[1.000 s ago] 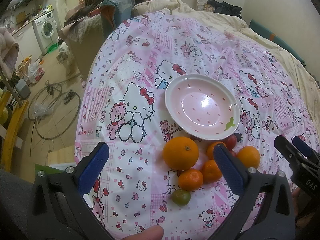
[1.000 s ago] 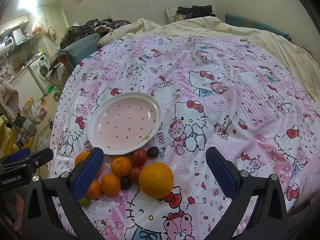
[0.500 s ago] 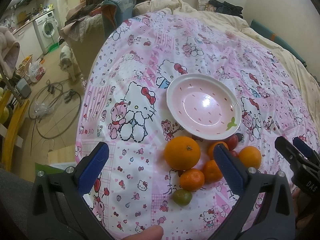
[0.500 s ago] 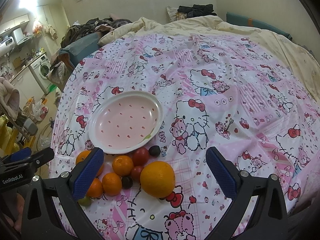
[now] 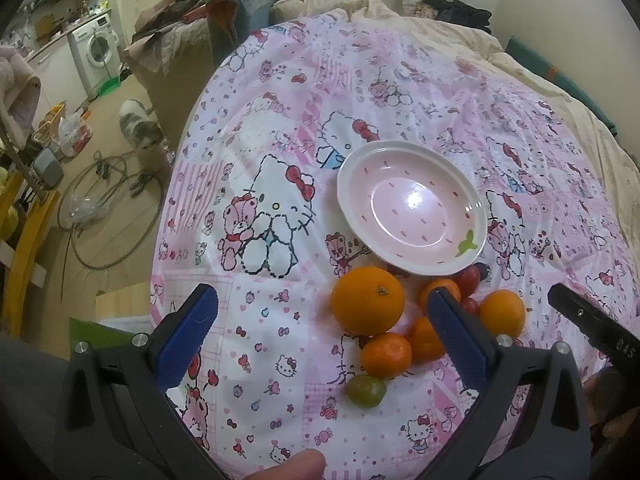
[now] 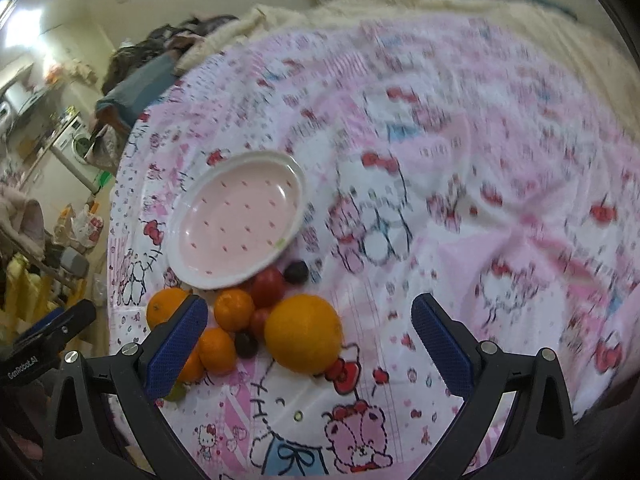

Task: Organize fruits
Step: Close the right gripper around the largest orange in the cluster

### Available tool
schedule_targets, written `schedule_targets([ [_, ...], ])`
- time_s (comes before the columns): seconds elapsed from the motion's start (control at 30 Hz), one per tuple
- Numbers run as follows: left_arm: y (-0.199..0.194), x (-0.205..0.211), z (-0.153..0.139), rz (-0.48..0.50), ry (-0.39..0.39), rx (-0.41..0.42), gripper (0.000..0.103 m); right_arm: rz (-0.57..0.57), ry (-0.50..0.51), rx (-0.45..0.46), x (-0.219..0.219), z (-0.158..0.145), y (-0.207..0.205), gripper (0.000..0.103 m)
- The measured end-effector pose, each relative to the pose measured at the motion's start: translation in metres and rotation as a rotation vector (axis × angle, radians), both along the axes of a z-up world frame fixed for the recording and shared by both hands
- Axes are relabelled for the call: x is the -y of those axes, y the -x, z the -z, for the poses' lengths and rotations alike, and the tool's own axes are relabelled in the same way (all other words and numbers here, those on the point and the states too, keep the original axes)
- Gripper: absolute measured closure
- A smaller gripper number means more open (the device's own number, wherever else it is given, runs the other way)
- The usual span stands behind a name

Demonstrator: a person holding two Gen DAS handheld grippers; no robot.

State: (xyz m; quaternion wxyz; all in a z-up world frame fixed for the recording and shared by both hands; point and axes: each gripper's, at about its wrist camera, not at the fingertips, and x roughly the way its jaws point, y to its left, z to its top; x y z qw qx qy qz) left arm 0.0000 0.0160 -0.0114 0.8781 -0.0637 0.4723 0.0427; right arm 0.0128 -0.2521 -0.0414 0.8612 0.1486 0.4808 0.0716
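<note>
An empty pink plate (image 5: 412,224) (image 6: 240,228) lies on the patterned pink bedspread (image 5: 280,160). Just in front of it sits a heap of fruit: a big orange (image 5: 368,300) (image 6: 304,334), several small oranges (image 5: 386,354) (image 6: 234,310), red tomatoes (image 6: 268,288), a dark plum (image 6: 296,271) and a green fruit (image 5: 366,390). My left gripper (image 5: 320,328) is open, hovering near the big orange's left side. My right gripper (image 6: 308,334) is open too, with the big orange lying between its fingers from this view, apart from both pads.
The bedspread drops off at its left edge to a floor with cables (image 5: 108,208), a small animal (image 5: 140,128) and a washing machine (image 5: 96,48). A cream blanket (image 5: 520,72) covers the far right of the bed. A fingertip (image 5: 296,466) shows at the bottom.
The right gripper has swung left and closer over the fruit, blurring its view; the big orange now lies between its fingers. The left gripper has barely shifted.
</note>
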Motion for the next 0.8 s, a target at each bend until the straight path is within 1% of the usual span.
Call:
schedule_targets([
  [0.1, -0.002, -0.002, 0.001, -0.014, 0.007, -0.017, 0.000, 0.046, -0.039, -0.108, 0.016, 0.020, -0.005, 0.001],
  [0.17, -0.003, -0.003, 0.002, -0.018, 0.011, -0.027, 0.000, 0.064, -0.054, -0.176, 0.022, 0.033, -0.006, 0.007],
  [0.2, -0.003, -0.003, 0.002, -0.020, 0.014, -0.033, 0.000, 0.061, -0.075, -0.210, 0.023, 0.041, -0.007, 0.013],
  [0.23, -0.004, -0.004, 0.002, -0.022, 0.019, -0.038, 0.000, 0.051, -0.091, -0.241, 0.023, 0.047, -0.008, 0.017],
  [0.27, -0.004, -0.005, 0.002, -0.023, 0.023, -0.042, 0.000, 0.037, -0.101, -0.266, 0.020, 0.052, -0.008, 0.018],
  [0.3, -0.004, -0.006, 0.003, -0.024, 0.027, -0.046, 0.000, 0.029, -0.107, -0.266, 0.017, 0.054, -0.008, 0.018],
  [0.43, -0.004, -0.006, 0.004, -0.024, 0.037, -0.061, 0.000, -0.012, -0.057, -0.229, 0.004, 0.047, -0.014, 0.018],
  [0.57, -0.005, -0.006, 0.004, -0.024, 0.038, -0.067, 0.000, -0.062, -0.104, -0.267, -0.008, 0.058, -0.023, 0.019],
  [0.67, -0.005, -0.006, 0.005, -0.025, 0.025, -0.064, 0.000, -0.079, -0.141, -0.290, -0.013, 0.067, -0.031, 0.025],
  [0.7, -0.005, -0.006, 0.005, -0.026, 0.021, -0.063, 0.000, -0.082, -0.159, -0.299, -0.014, 0.071, -0.033, 0.029],
  [0.73, -0.005, -0.006, 0.005, -0.029, 0.015, -0.062, 0.000, -0.081, -0.169, -0.303, -0.015, 0.074, -0.035, 0.039],
  [0.8, -0.005, -0.008, 0.005, -0.035, 0.010, -0.062, 0.000, -0.085, -0.181, -0.302, -0.014, 0.075, -0.037, 0.041],
])
